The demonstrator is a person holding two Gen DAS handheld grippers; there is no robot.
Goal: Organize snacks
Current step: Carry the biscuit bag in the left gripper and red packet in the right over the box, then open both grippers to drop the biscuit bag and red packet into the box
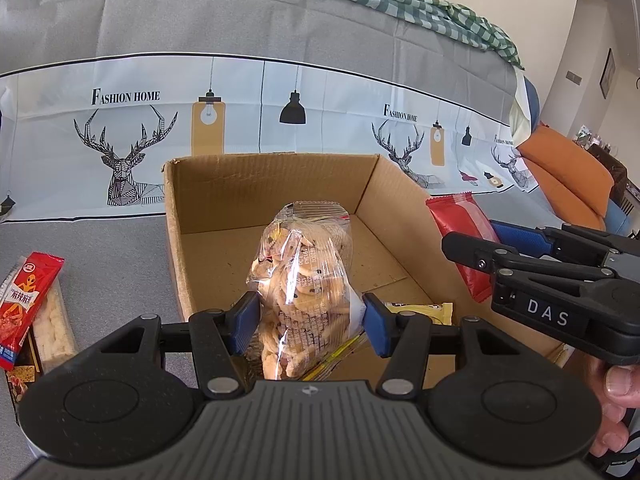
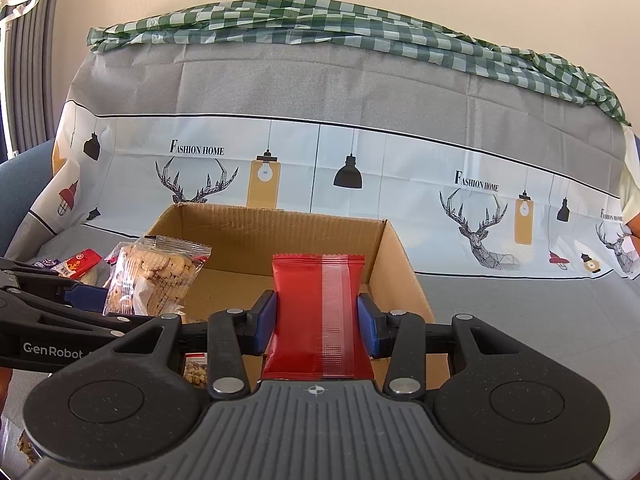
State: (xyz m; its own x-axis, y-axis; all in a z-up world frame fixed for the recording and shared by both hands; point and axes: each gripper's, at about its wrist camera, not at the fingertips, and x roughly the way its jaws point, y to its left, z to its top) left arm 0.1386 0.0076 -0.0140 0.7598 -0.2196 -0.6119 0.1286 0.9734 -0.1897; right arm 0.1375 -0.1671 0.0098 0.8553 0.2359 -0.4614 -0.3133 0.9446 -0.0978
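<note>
The left gripper (image 1: 307,322) pinches a clear bag of cookies (image 1: 301,280) between its blue pads, holding it upright over the open cardboard box (image 1: 272,184). The right gripper (image 2: 316,322) clamps a red packet (image 2: 320,312) the same way, above the box's right side.

The sorting looks partly done. A yellow-wrapped snack (image 1: 424,309) already lies on the box floor near the front wall, and two more items are poised to go in. Other snacks remain outside on the grey sofa cover (image 1: 100,248), among them a red-labelled pack (image 1: 28,304) left of the box.

Only the left view shows the yellow snack inside and the person's fingers (image 1: 618,384) at the right edge. Only the right view shows another packet (image 2: 195,370) low beside the grippers; whether that one sits inside the box cannot be told.
</note>
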